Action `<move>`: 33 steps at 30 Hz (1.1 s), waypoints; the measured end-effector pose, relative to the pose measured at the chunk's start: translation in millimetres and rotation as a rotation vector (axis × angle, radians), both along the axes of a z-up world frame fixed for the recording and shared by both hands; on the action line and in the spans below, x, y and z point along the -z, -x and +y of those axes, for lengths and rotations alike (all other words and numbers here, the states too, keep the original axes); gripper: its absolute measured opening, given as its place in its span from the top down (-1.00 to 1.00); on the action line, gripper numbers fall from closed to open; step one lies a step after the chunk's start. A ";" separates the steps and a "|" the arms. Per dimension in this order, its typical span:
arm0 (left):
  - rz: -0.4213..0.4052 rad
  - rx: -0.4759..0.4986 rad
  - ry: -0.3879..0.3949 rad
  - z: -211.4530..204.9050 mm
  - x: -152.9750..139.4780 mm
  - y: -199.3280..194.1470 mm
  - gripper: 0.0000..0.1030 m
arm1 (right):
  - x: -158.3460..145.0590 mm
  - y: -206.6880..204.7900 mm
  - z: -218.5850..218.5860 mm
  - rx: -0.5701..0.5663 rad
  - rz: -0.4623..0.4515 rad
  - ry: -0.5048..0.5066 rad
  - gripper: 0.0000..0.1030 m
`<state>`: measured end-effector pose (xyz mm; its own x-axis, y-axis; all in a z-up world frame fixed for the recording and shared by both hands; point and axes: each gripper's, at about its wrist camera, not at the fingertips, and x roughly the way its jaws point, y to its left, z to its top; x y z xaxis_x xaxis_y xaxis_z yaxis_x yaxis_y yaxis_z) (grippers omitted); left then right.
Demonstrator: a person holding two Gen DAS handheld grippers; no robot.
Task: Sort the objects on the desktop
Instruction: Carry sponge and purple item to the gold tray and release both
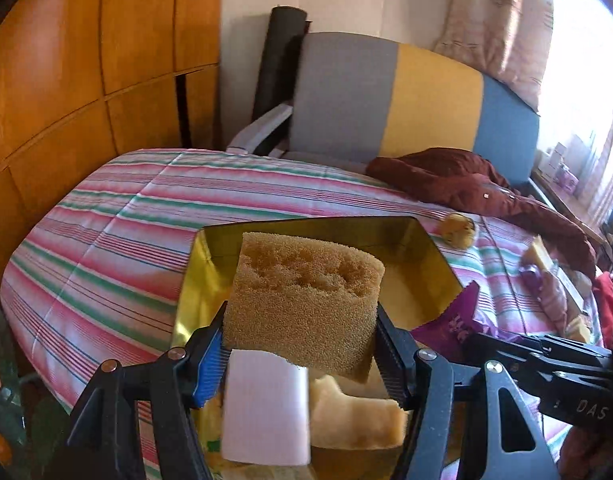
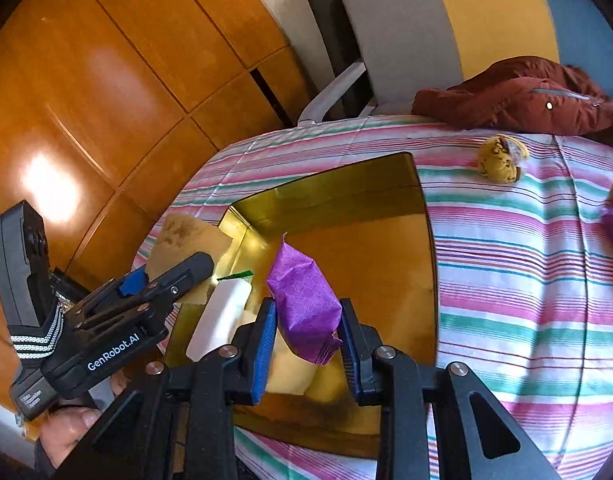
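Both tongs loaded over the gold tin (image 2: 346, 200): left tongs (image 1: 300, 344) squeezing sponge (image 1: 306, 296), right tongs (image 2: 308, 344) gripping purple packet (image 2: 306, 304). Cookie (image 2: 500, 158) upper right w/ other bits left.

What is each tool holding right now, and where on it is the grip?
The left tool clamps the sponge by its two side faces. The right tool pinches the purple packet across its lower sides. Both hang over the gold tin.
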<state>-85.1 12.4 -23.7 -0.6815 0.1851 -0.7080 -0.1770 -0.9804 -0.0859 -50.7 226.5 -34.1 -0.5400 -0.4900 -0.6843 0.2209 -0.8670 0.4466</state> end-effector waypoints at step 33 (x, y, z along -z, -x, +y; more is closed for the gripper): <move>-0.012 -0.071 -0.007 -21.5 7.9 12.7 -0.55 | 25.5 22.1 -44.9 -0.051 -0.074 0.014 0.31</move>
